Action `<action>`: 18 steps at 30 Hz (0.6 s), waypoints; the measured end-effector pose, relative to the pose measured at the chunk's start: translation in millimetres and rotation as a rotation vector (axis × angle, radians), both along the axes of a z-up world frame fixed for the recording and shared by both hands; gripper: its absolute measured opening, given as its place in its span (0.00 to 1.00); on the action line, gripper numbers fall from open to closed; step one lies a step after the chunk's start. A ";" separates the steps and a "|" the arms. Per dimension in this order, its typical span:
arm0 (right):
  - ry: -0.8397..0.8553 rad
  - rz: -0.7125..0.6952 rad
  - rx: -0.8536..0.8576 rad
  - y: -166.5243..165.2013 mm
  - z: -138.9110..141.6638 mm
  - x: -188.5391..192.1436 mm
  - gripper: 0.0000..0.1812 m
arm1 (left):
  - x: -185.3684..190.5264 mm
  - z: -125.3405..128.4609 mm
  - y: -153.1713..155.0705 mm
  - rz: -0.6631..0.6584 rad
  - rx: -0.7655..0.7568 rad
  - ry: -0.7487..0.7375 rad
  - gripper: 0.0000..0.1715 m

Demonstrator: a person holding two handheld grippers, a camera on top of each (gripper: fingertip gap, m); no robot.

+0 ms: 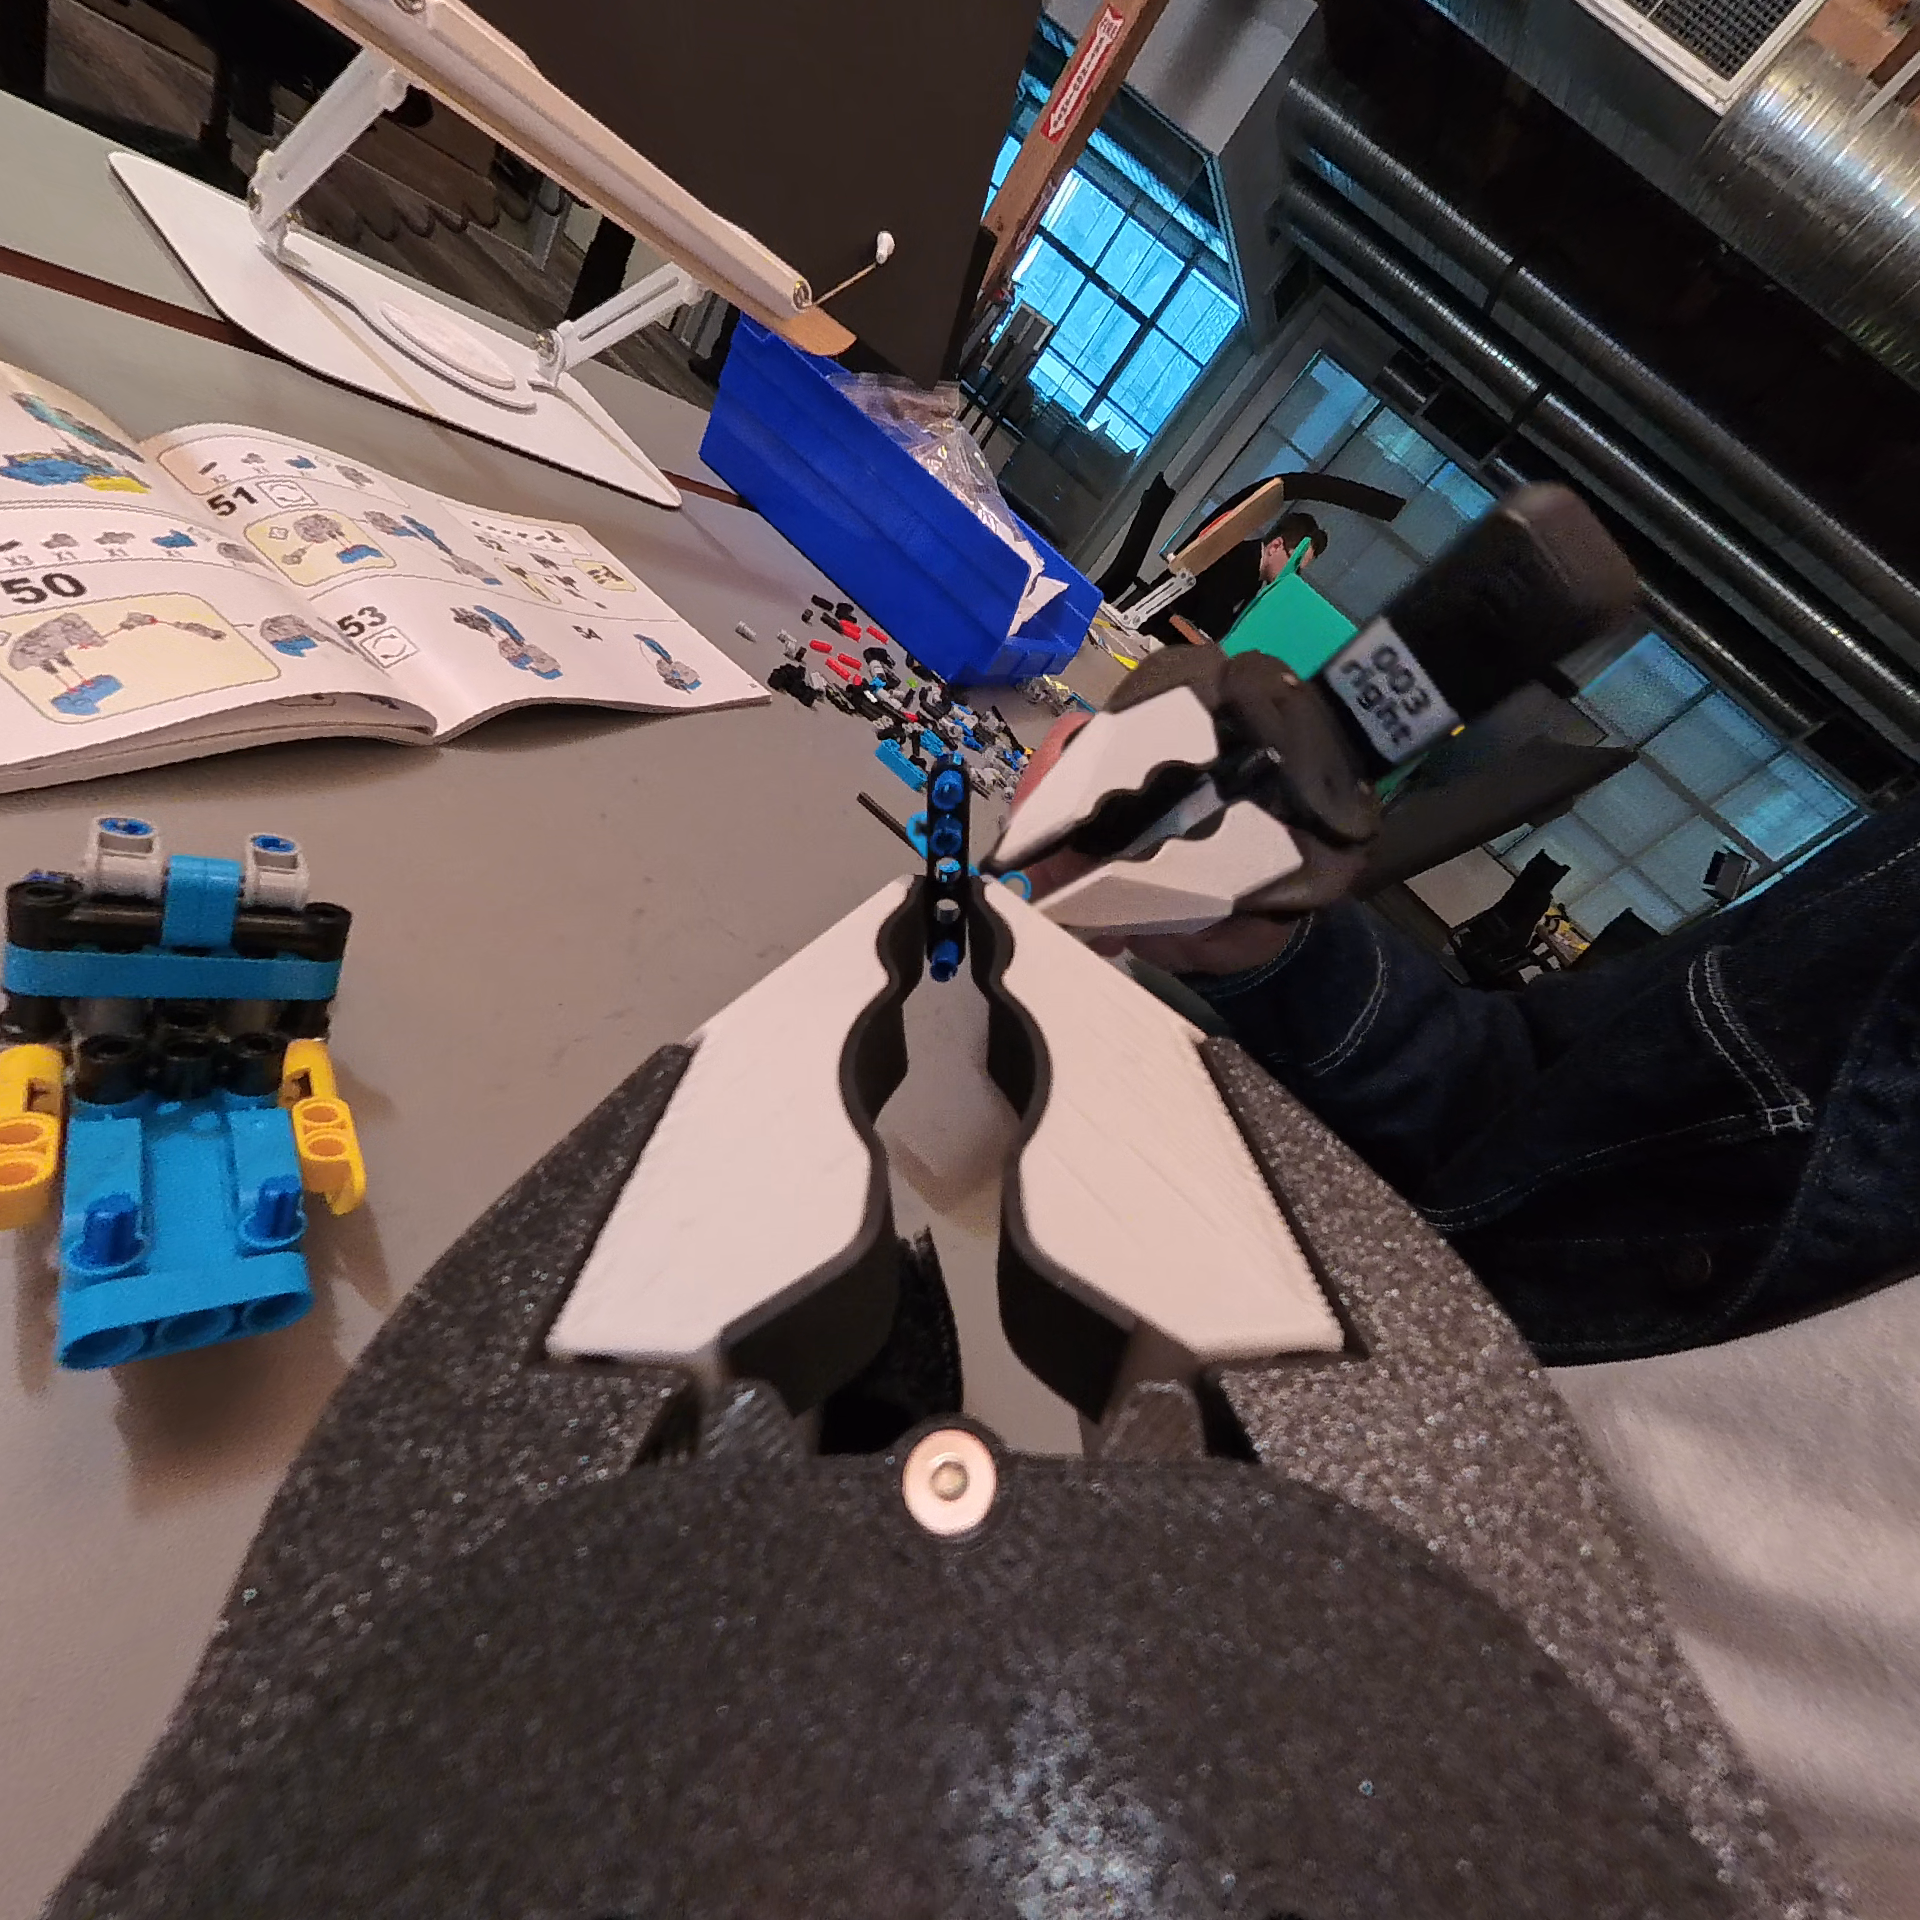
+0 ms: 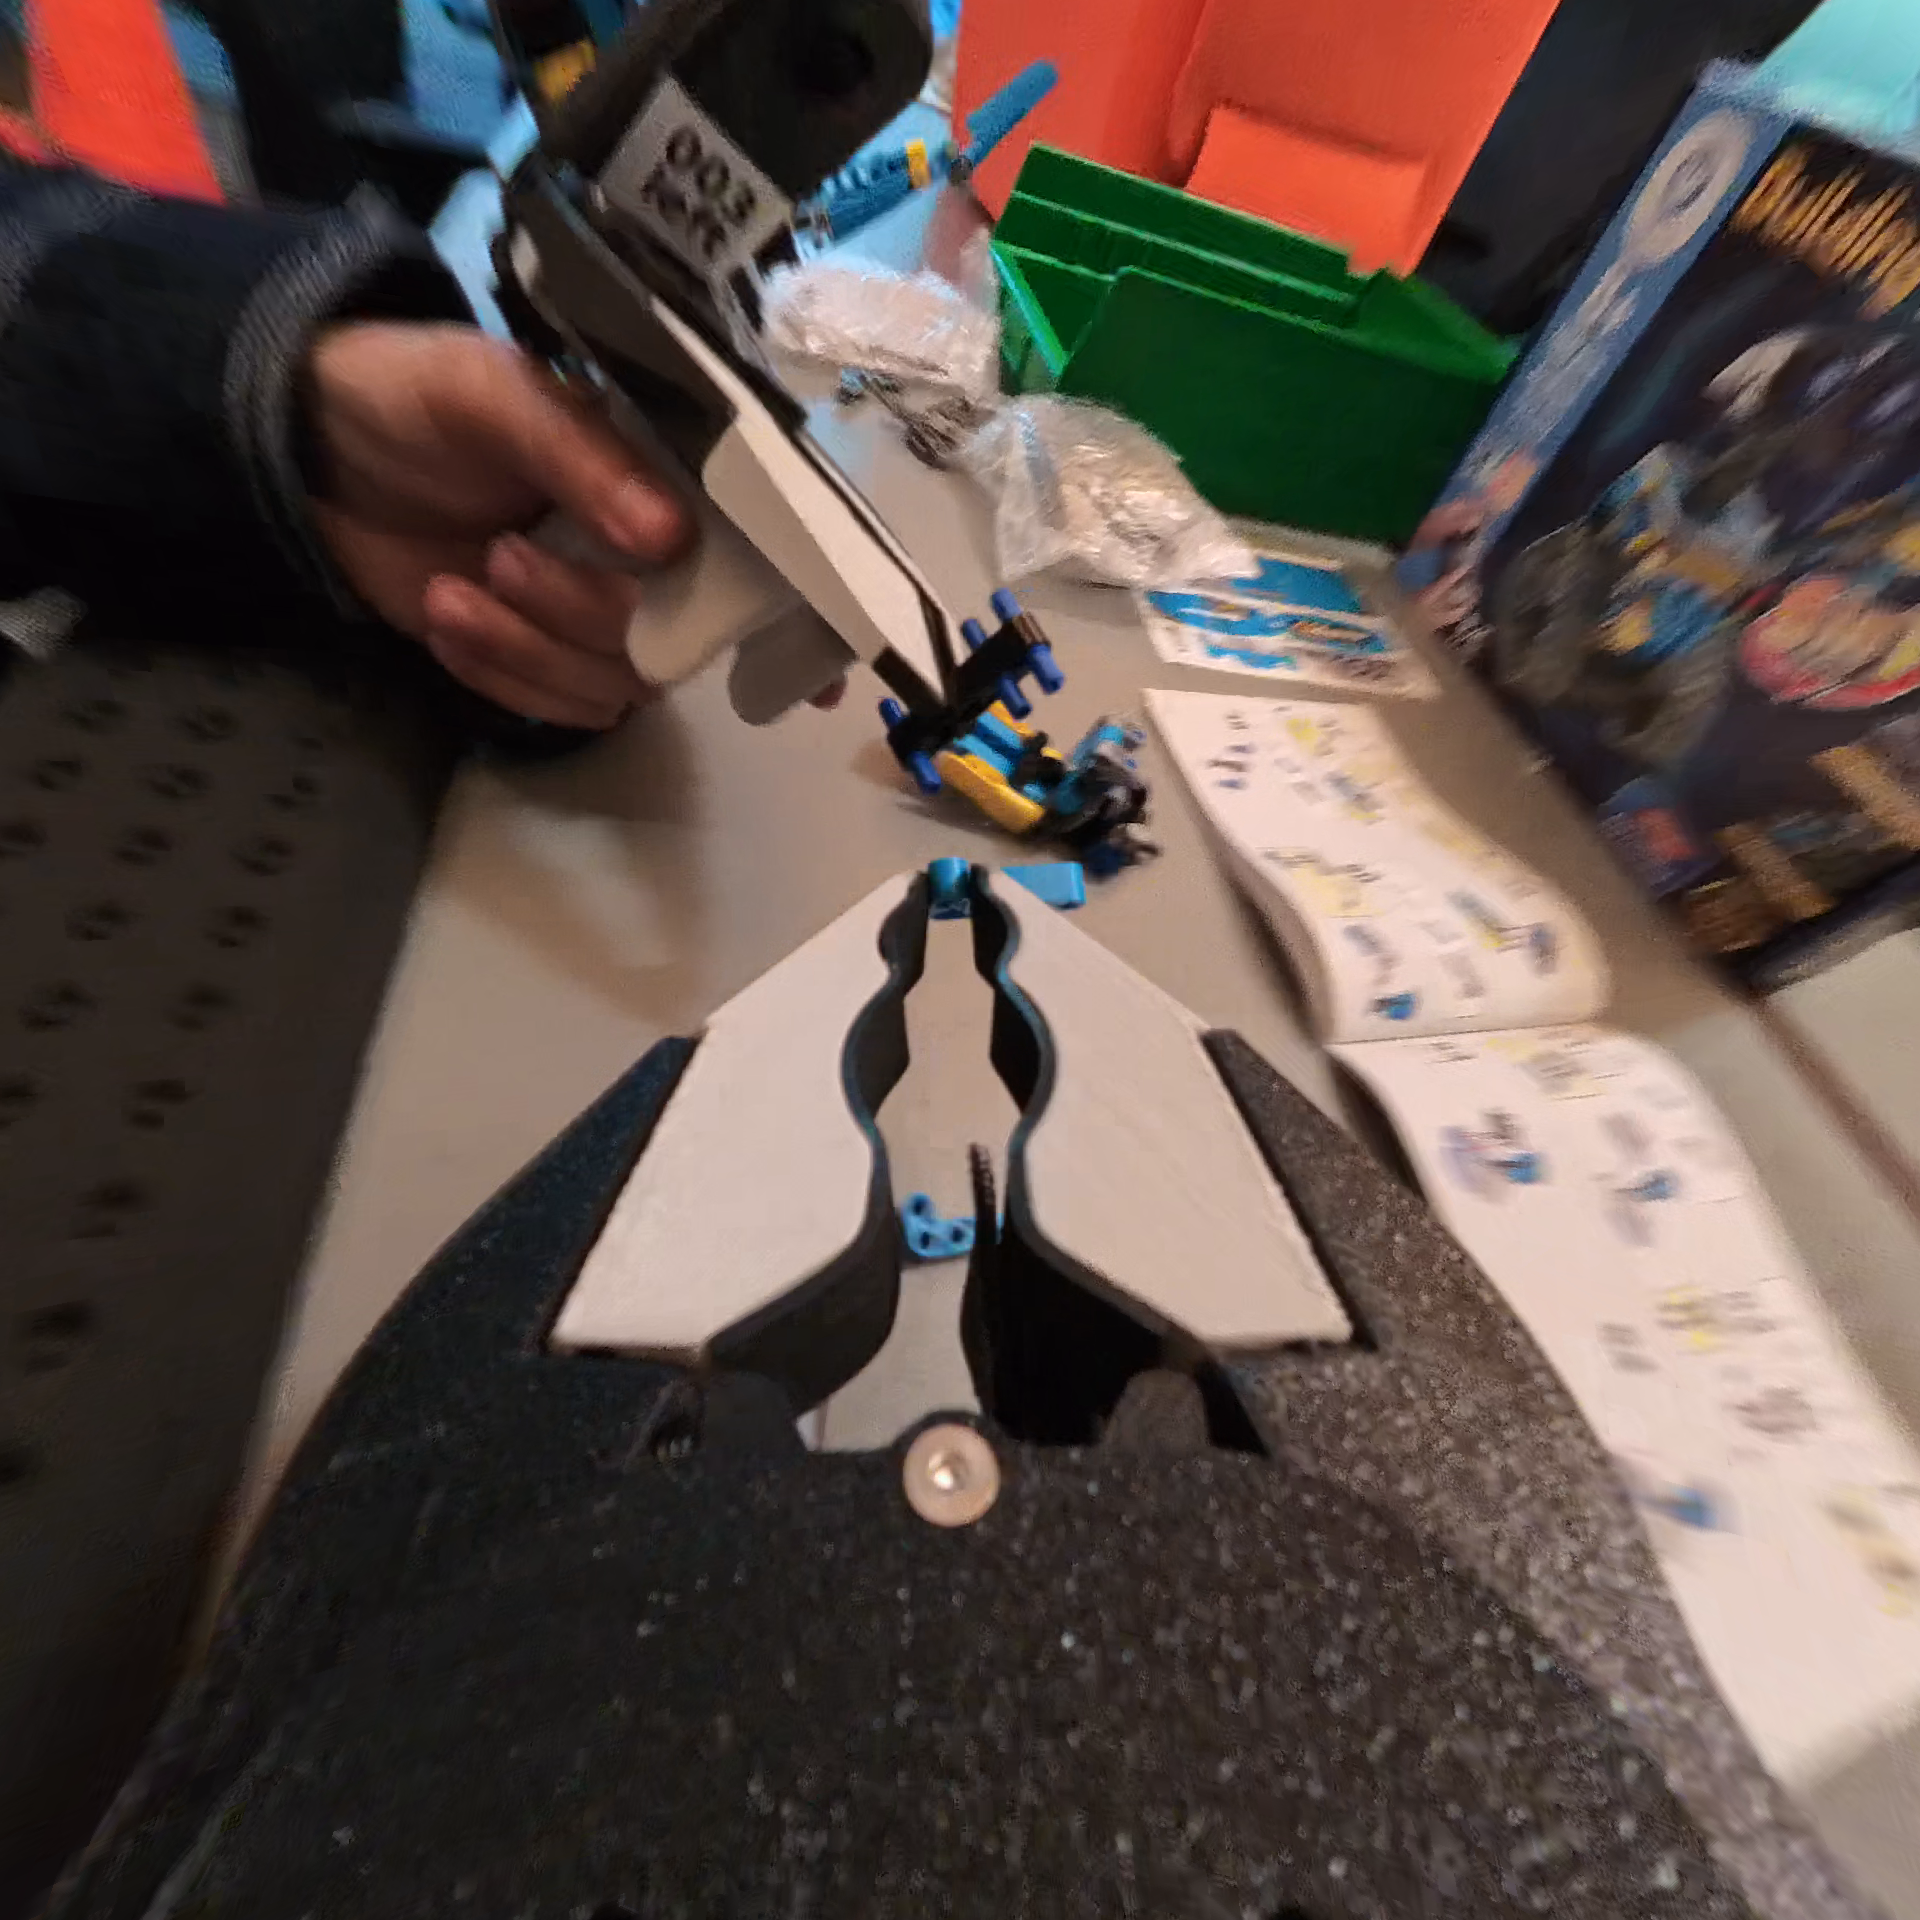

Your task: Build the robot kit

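Gripping a black beam studded with blue pins, your left gripper has its jaws nearly closed, tips pinching the beam upright above the grey table. Your right gripper comes in from the right of it, tips almost touching the beam. A small blue connector sits clamped between the right gripper's tips, jaws narrowed onto it; this view is motion-blurred, so finer detail is unreadable.

Left of your left gripper, a part-built blue, black and yellow model rests on the table. Beyond it lies an open booklet, and farther ahead a scatter of loose parts beside a blue bin. A white stand sits at far left.

From the right gripper's side, a loose blue piece lies just right of its tips. A green bin, clear bags and a printed box stand ahead and to the right. Your hand wraps the left gripper's handle.
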State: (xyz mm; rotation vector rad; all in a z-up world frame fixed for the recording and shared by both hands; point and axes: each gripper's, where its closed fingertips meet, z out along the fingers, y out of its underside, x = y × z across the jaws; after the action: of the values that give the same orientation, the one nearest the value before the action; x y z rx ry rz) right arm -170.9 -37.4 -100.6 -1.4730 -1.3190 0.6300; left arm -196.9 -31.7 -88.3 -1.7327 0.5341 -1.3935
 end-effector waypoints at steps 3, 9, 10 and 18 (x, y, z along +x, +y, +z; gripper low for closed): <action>0.231 0.084 -0.376 -9.0 18.5 -5.6 0.04 | -0.5 1.8 -0.1 0.002 0.009 -0.005 0.04; 0.521 0.211 -0.753 -10.3 44.2 -1.5 0.04 | 2.3 5.0 -5.1 -0.030 0.010 -0.026 0.04; 0.534 0.206 -0.753 -9.2 45.2 -1.9 0.04 | 4.3 4.8 -7.7 -0.045 0.014 -0.021 0.04; 0.523 0.243 -0.628 -20.8 47.7 -16.8 0.04 | 10.6 4.5 -14.1 -0.093 -0.001 -0.029 0.04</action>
State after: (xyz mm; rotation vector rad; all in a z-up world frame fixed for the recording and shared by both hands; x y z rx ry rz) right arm -187.7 -58.2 -52.8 -1.4790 -0.9217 1.5793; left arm -186.3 -45.7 -83.8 -1.7041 0.6048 -1.4818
